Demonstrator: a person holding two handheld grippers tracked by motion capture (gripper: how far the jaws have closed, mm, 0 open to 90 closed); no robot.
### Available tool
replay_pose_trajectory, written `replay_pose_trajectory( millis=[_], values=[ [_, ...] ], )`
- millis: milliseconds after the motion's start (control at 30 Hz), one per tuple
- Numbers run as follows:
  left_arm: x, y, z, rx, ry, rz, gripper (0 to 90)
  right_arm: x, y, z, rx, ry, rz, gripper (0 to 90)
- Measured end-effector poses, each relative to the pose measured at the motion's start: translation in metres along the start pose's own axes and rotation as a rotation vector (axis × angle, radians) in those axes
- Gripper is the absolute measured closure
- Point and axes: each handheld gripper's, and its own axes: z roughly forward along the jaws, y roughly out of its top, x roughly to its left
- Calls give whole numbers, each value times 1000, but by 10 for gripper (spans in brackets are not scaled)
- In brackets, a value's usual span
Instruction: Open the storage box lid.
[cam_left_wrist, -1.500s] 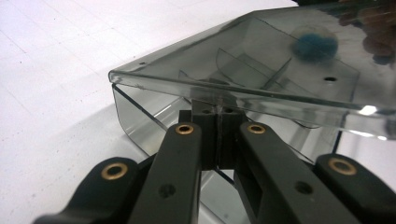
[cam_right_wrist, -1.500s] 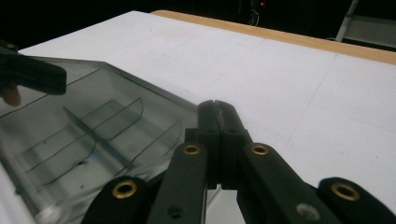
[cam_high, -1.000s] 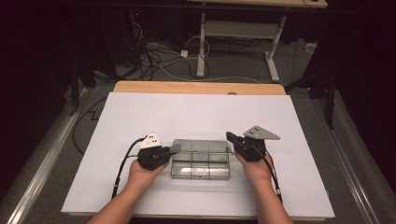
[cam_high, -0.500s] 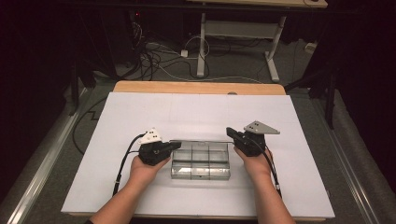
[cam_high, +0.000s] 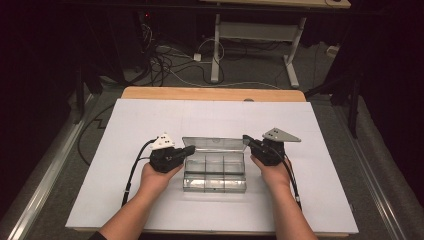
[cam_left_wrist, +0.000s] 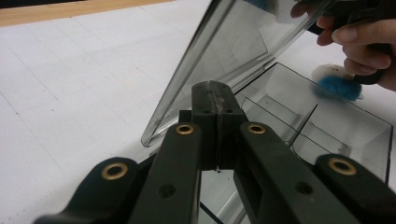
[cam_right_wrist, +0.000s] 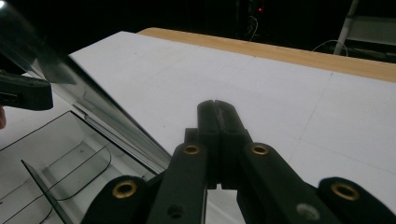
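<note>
Clear, glossy plastic forms the compartment box (cam_high: 215, 171) lying on the white bench (cam_high: 150, 115) between both tools, its lid (cam_high: 215, 144) tilted up and back. Beside the box's left end sits the left hand-held gripper (cam_high: 190, 149), its matte black jaws pressed together on nothing. At the lid's right corner, the right hand-held gripper (cam_high: 246, 138) likewise has its jaws closed and empty.

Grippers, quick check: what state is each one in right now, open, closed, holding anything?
Left gripper: jaws shut, tip at the raised lid of the clear box, nothing seen gripped.
Right gripper: jaws shut, holding nothing, beside the lid.
</note>
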Motion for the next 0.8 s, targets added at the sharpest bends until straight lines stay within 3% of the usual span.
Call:
replay_pose_trajectory(
  millis=[800],
  values=[
    [9, 1, 3, 8, 34, -18, 875, -4, 6, 9, 0, 1, -1, 900]
  ],
)
